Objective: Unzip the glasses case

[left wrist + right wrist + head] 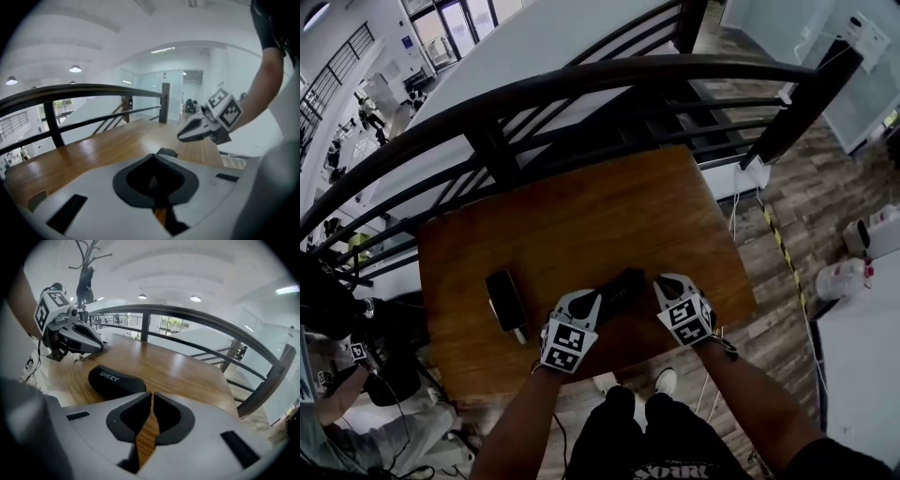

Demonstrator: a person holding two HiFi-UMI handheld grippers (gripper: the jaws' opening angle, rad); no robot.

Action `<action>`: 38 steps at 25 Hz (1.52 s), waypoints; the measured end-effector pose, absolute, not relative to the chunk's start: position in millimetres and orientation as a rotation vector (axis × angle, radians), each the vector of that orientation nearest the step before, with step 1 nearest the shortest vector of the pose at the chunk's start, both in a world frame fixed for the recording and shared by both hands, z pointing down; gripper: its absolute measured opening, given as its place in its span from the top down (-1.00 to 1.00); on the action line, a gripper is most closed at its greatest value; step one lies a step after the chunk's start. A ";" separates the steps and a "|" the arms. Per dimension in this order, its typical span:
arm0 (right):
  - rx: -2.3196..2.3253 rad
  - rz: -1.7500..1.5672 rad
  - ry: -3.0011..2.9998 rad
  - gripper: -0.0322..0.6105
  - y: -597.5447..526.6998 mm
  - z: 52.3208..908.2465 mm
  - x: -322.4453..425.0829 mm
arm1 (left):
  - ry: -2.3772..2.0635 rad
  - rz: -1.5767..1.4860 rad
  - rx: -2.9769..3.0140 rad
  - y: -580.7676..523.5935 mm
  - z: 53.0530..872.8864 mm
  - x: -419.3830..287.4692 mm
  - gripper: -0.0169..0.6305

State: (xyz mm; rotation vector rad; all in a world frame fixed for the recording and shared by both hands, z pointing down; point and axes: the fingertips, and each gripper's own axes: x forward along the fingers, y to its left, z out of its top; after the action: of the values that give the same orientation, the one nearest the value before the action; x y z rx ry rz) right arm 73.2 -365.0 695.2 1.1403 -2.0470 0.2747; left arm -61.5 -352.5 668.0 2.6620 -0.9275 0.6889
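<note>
The black glasses case (617, 287) lies zipped near the front edge of the wooden table (581, 211), between my two grippers. My left gripper (589, 302) is at its left end, jaws shut; in the left gripper view only the case's tip (167, 152) shows just past the closed tips (153, 159). My right gripper (662, 281) is shut beside the case's right end, with nothing between its pads (151, 395). In the right gripper view the case (115, 379) lies ahead to the left, with the left gripper (100, 347) just beyond it.
A flat black phone-like object (504, 300) lies on the table's left side. A dark curved railing (581, 84) runs along the table's far edge, with a stairwell drop behind it. The wearer's legs and shoes (666, 380) are below the front edge.
</note>
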 end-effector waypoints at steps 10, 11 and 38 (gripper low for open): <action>1.441 0.181 -2.434 0.89 -323.2 537.3 58.4 | -1.532 0.053 2.400 -316.5 545.4 -136.4 0.94; 1.466 0.167 -2.473 0.89 -317.8 522.5 55.6 | -1.569 0.010 2.400 -310.1 532.2 -140.3 0.94; 1.294 0.105 -2.800 0.90 -43.6 422.7 178.9 | -1.904 -0.087 2.382 -8.6 423.5 7.9 0.94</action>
State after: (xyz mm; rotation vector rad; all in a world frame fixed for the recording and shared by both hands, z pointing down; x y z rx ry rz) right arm 178.9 -43.6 422.7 1.2943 -2.7996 0.1054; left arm 7.9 -8.6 423.5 2.3815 -1.9045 -0.0872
